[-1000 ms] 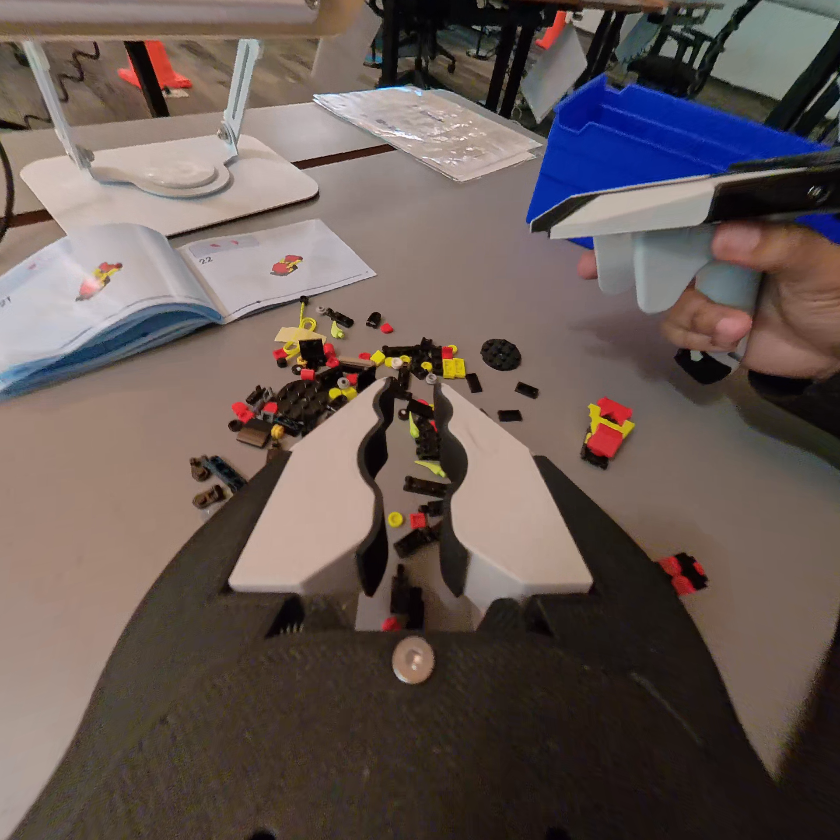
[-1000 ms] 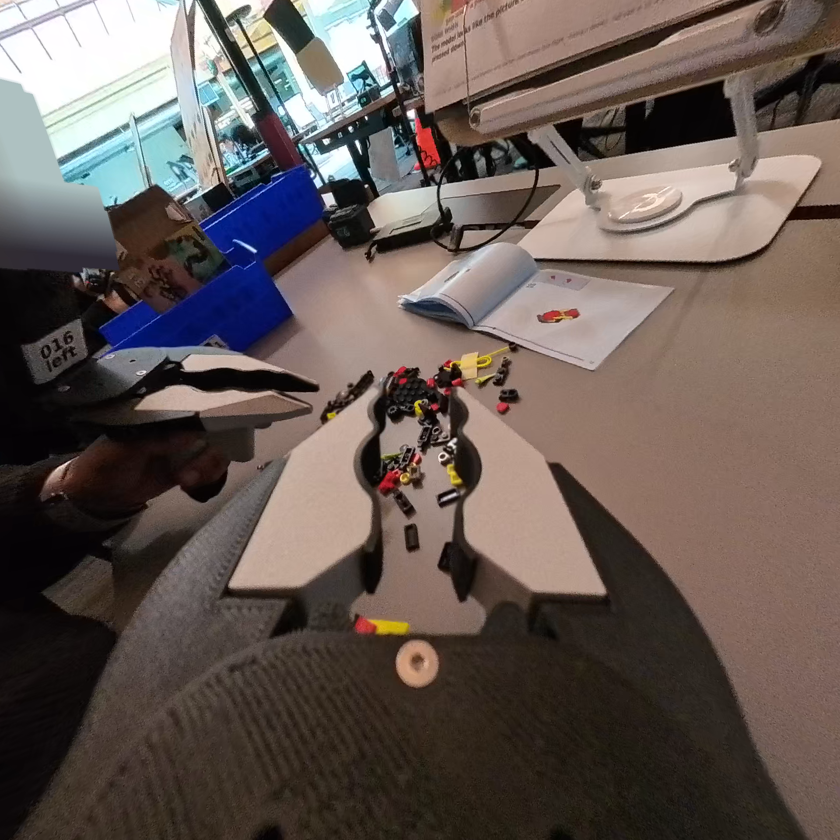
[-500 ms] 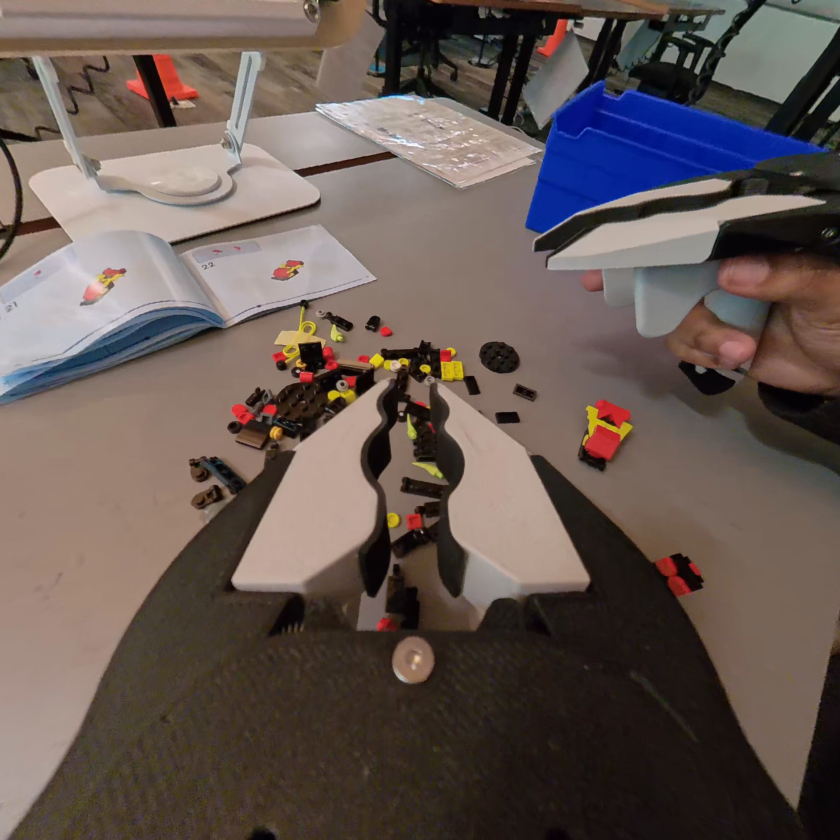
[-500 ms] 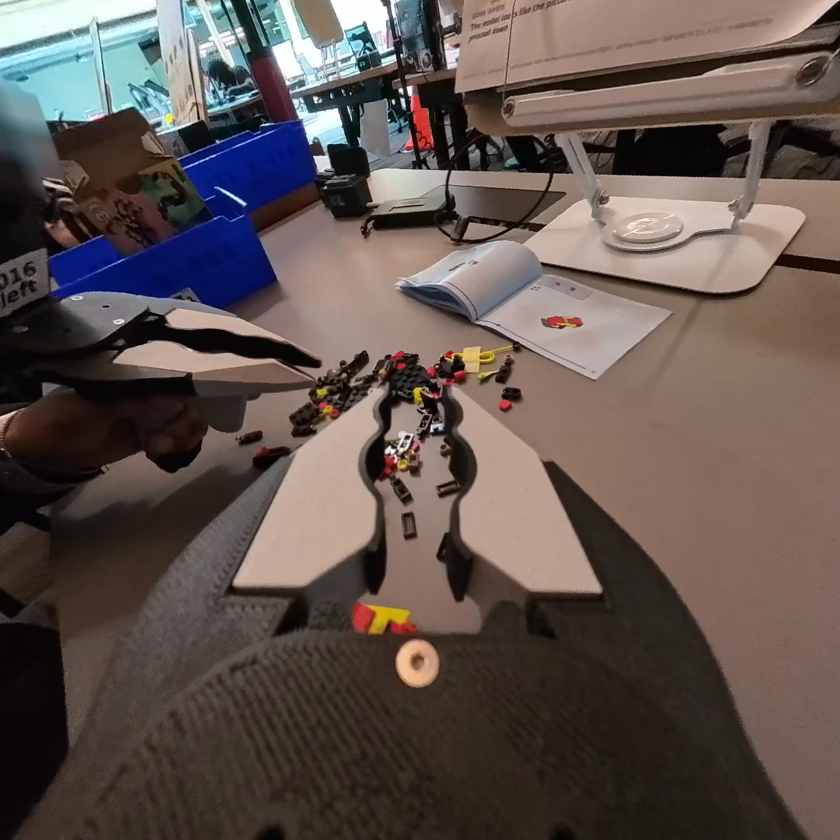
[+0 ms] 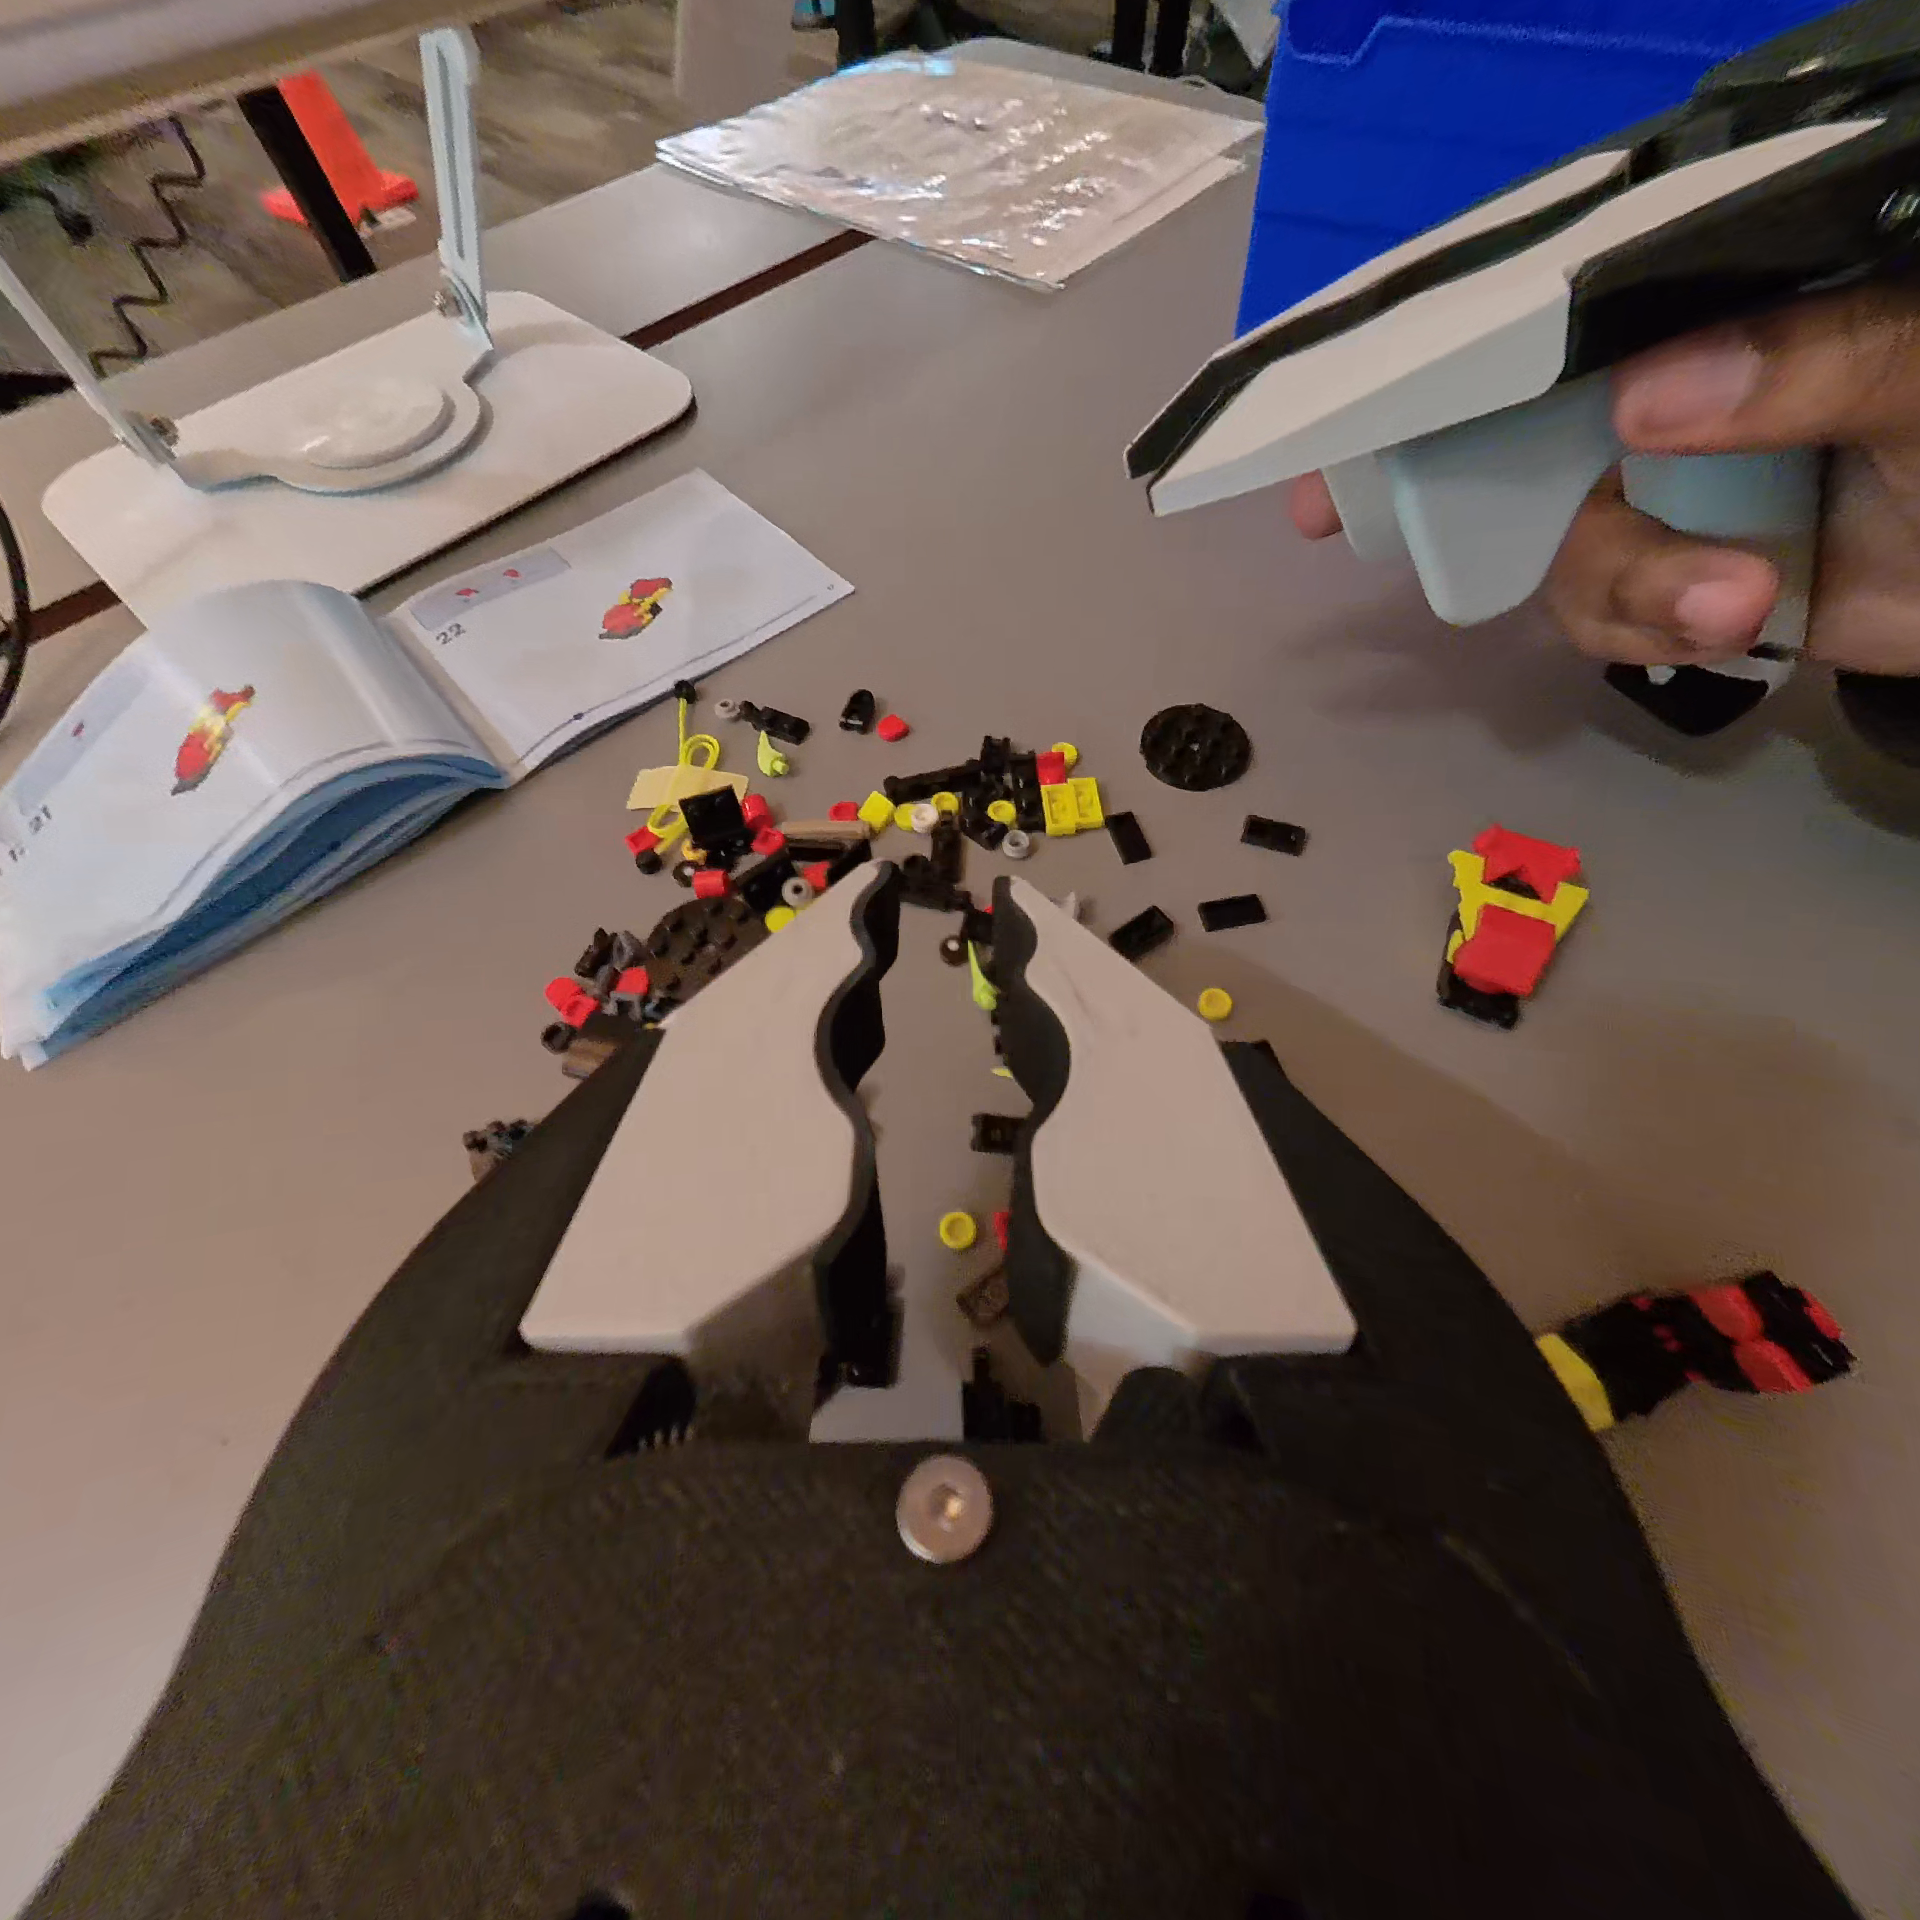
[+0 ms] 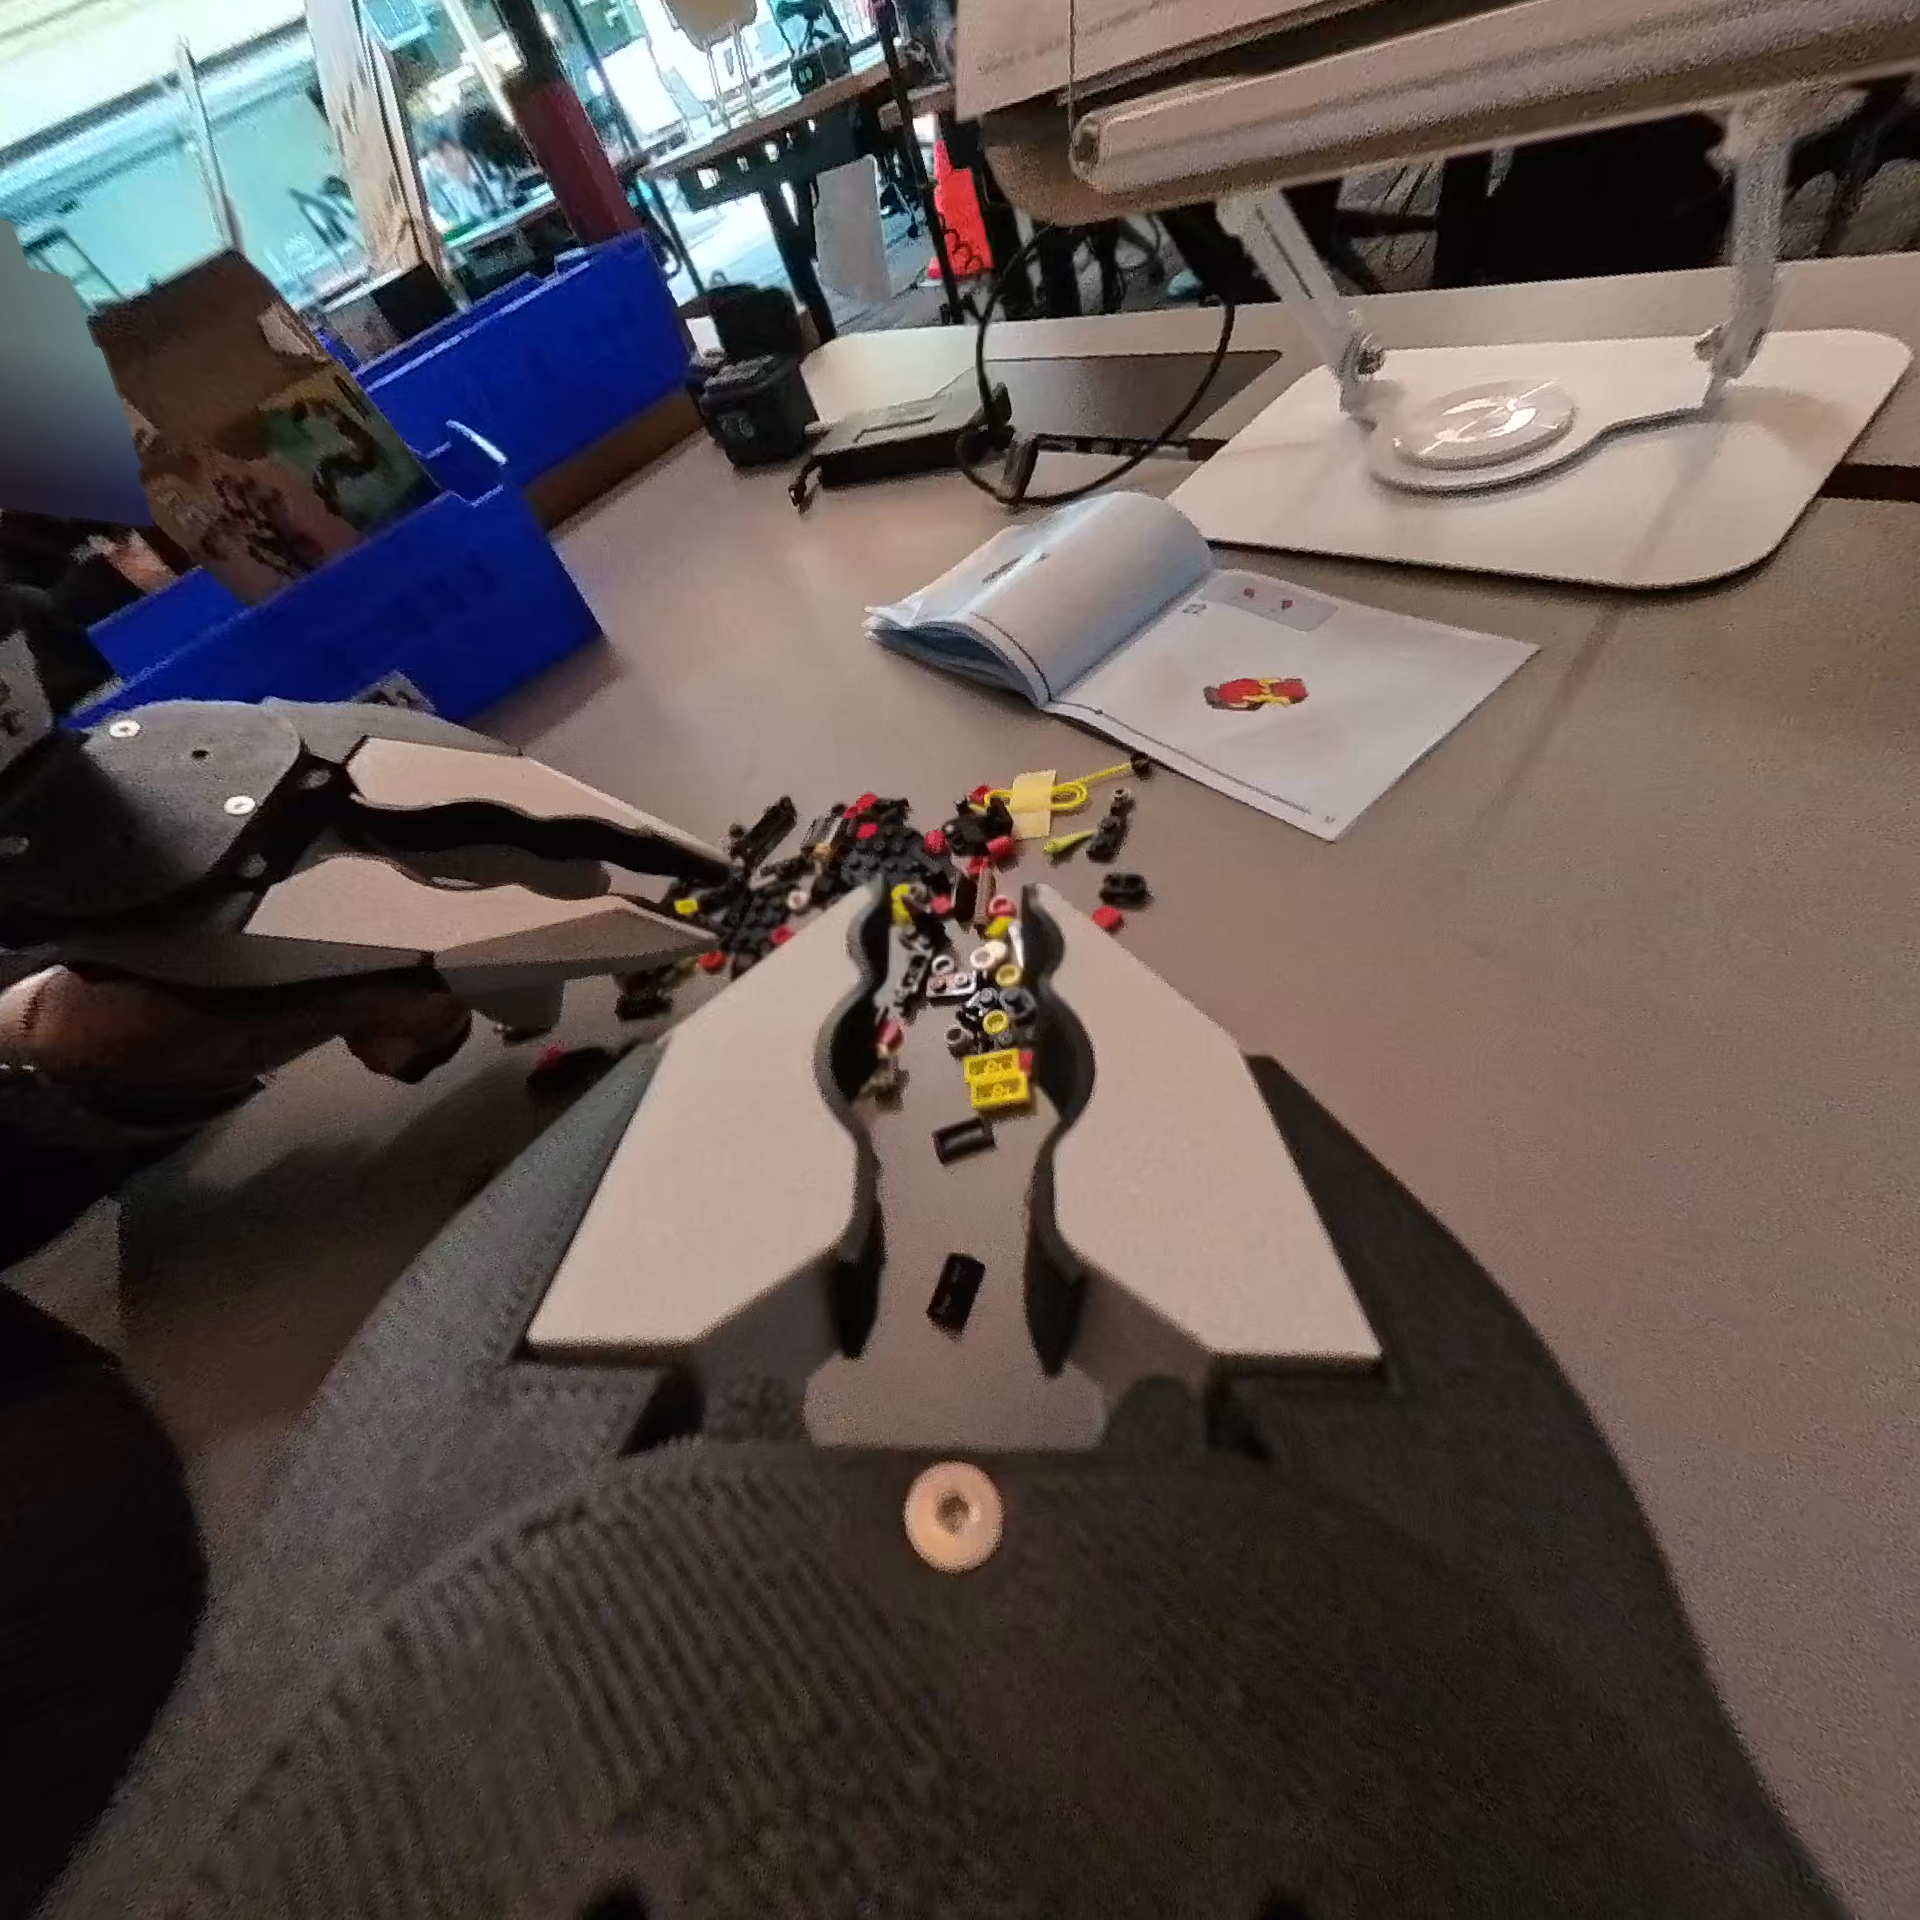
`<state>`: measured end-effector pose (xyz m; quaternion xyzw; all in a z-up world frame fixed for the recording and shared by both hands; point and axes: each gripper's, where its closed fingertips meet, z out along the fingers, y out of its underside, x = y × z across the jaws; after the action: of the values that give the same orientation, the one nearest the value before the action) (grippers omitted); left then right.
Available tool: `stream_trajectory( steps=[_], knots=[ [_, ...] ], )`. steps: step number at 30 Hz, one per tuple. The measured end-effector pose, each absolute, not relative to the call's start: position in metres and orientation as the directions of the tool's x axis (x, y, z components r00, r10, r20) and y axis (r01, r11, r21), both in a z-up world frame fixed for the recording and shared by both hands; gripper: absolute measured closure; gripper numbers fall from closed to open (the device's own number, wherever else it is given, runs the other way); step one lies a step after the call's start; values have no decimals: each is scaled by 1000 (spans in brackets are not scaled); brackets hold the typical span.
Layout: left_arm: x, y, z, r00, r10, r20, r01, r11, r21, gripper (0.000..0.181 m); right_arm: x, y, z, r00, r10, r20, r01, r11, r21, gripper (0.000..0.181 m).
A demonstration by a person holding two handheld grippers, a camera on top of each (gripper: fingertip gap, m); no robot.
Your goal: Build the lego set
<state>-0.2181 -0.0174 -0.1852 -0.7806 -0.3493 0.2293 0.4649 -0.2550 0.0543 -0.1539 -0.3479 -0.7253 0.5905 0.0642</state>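
Note:
A pile of small black, red and yellow lego pieces (image 5: 914, 821) lies on the grey table (image 5: 260, 1299). My left gripper (image 5: 943, 894) is open and empty, low over the pile's near edge. A partly built red and yellow model (image 5: 1507, 935) sits to the right, and a black, red and yellow sub-assembly (image 5: 1704, 1351) nearer right. My right gripper (image 6: 954, 904) is open and empty, its tips above the pile (image 6: 935, 935), with a yellow brick (image 6: 997, 1081) between its fingers. The left gripper (image 6: 712, 904) reaches the pile's left side in the right wrist view. The right gripper (image 5: 1143, 483) hovers at upper right in the left wrist view.
An open instruction booklet (image 5: 416, 707) lies behind the pile on the left. A white stand base (image 5: 364, 436) is behind it. A blue bin (image 5: 1455, 156) and a plastic bag (image 5: 956, 156) are at the back right. More blue bins (image 6: 416, 613) stand at the far left in the right wrist view. There is about 9 centimeters between the tips of the two grippers.
Both grippers have moved forward and lower toward the pile. The left gripper's tips now reach the pile's edge. Both stay open and empty.

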Motion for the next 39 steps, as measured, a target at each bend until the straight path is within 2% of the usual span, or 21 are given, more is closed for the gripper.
stream_trajectory(
  steps=[4, 9, 13, 20, 27, 31, 35, 37, 39],
  knots=[
    [-225, -21, -184, 645, 764, 15, 356, -283, -891, 166, -257, 47, -153, -748, 563, -351, 453, 48, -890, 158],
    [-220, -22, -178, 638, 760, 121, 399, -192, -897, 165, -247, 44, -151, -771, 581, -262, 391, 106, -914, 160],
    [-217, -21, -178, 639, 760, 119, 400, -196, -895, 164, -246, 48, -148, -775, 598, -205, 345, 127, -930, 162],
    [-218, -20, -181, 639, 765, 79, 386, -230, -894, 164, -254, 58, -141, -747, 599, -288, 385, 36, -922, 161],
    [-218, -20, -181, 636, 762, 120, 408, -200, -891, 164, -262, 73, -141, -751, 640, -163, 309, 122, -943, 161],
    [-217, -18, -183, 645, 756, 111, 407, -217, -887, 163, -253, 73, -153, -821, 547, -163, 325, 214, -921, 155],
    [-216, -17, -184, 651, 751, 105, 406, -228, -885, 163, -213, 95, -197, -916, 357, -184, 352, 492, -796, 152],
    [-216, -17, -184, 652, 750, 113, 409, -223, -885, 163, -196, 105, -209, -921, 306, -241, 376, 543, -751, 149],
    [-215, -16, -185, 657, 743, 128, 418, -218, -882, 162, -184, 105, -207, -930, 253, -265, 363, 541, -759, 147]
  ],
)
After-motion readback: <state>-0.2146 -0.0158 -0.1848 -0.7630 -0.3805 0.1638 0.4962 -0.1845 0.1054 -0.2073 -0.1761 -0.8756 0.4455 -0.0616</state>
